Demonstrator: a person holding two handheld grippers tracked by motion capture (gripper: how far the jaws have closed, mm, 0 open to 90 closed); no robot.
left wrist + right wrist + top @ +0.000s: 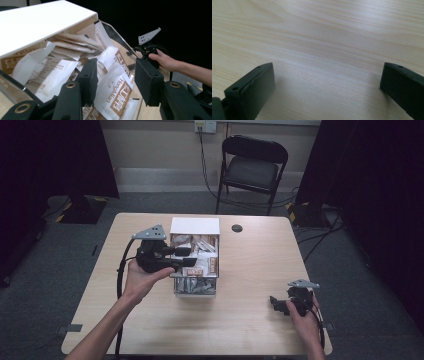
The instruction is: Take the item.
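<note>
A white box (195, 226) stands at the middle of the table, its clear drawer (195, 289) pulled out toward me. White and brown sachets (202, 262) fill the drawer in a loose heap. My left gripper (184, 257) reaches in over the drawer's left side. In the left gripper view it (117, 80) is open, its jaws standing either side of a sachet (116, 93) printed "HongMian", without pinching it. My right gripper (276, 304) rests low near the table's front right. It (327, 87) is wide open over bare wood.
A black folding chair (252, 170) stands beyond the table's far edge. A round black grommet (237, 228) sits in the tabletop right of the box. Dark curtains hang at both sides, and cables lie on the floor at the back right.
</note>
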